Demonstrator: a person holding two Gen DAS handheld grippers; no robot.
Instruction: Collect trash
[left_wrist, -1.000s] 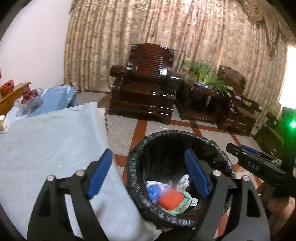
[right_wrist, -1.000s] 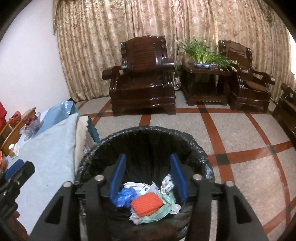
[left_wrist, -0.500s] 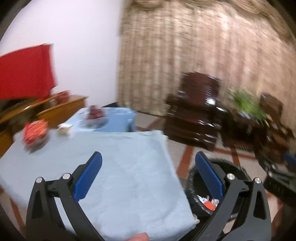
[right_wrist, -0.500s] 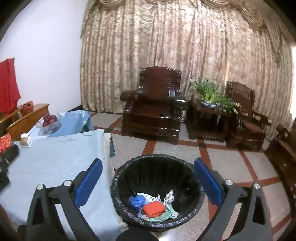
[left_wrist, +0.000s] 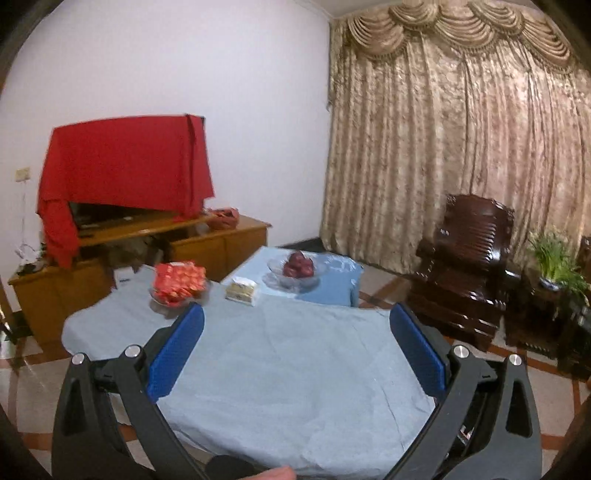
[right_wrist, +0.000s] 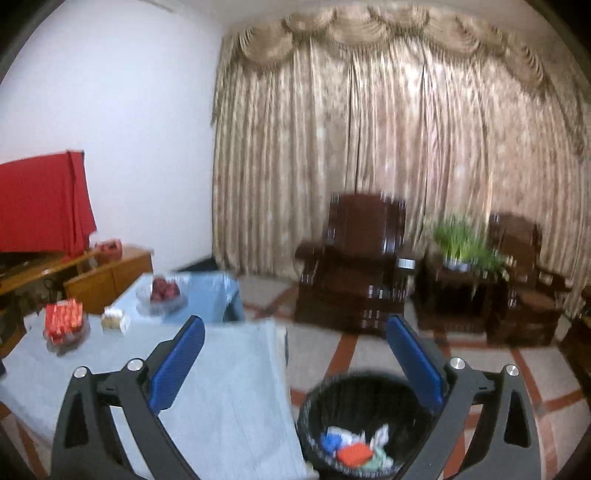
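Pale blue tablecloth (left_wrist: 295, 369) bare near both grippers. Left gripper (left_wrist: 295, 354) and right gripper (right_wrist: 295, 365) just opened wide, empty. Black-lined round bin (right_wrist: 369, 391) of trash below right gripper, nearer it.

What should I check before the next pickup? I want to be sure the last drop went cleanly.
1. Left gripper empty, jaws wide: ok.
2. Right gripper empty, jaws wide: ok.
3. Trash lies inside the black-lined bin: ok.
4. Bin upright beside the table: ok.
5. Loose trash left on the blue tablecloth: cannot tell; only a candy dish, tissue box and fruit bowl show.
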